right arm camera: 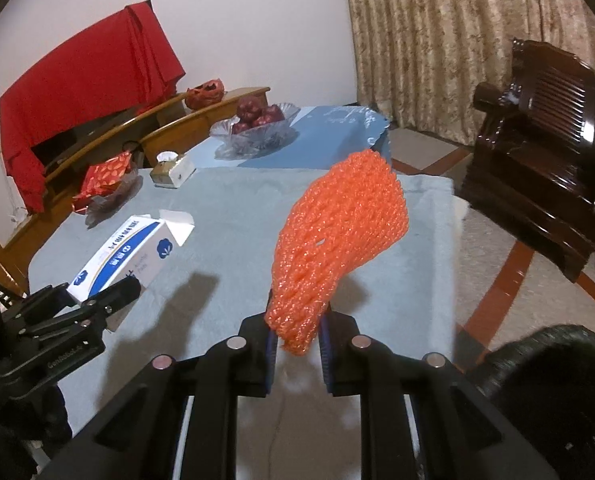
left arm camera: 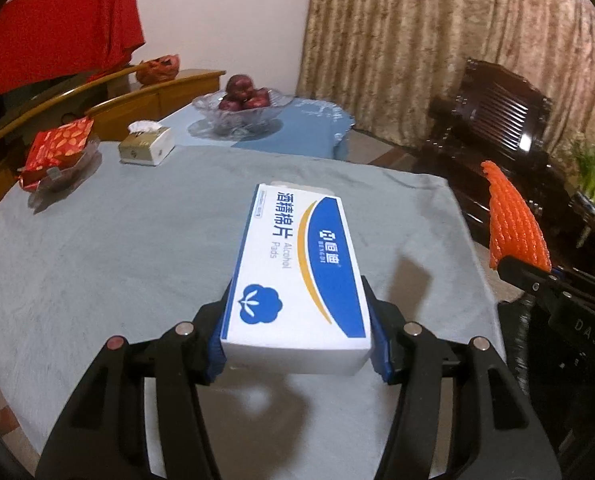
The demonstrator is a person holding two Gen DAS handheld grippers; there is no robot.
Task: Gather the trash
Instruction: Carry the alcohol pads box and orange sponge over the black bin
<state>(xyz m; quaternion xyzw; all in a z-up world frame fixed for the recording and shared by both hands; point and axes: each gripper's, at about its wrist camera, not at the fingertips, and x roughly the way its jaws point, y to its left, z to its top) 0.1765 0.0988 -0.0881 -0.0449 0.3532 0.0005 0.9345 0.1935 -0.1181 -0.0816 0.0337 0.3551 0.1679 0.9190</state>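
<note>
My left gripper is shut on a white and blue alcohol pads box and holds it above the grey-blue table cloth. The box also shows in the right wrist view, its end flap open, with the left gripper around it. My right gripper is shut on an orange foam fruit net, held up above the table. The net also shows in the left wrist view, at the right beside the table edge.
On the far table side stand a tissue box, a red snack bag on a glass dish and a glass bowl of red apples. A dark wooden chair stands right of the table. A wooden cabinet runs along the left.
</note>
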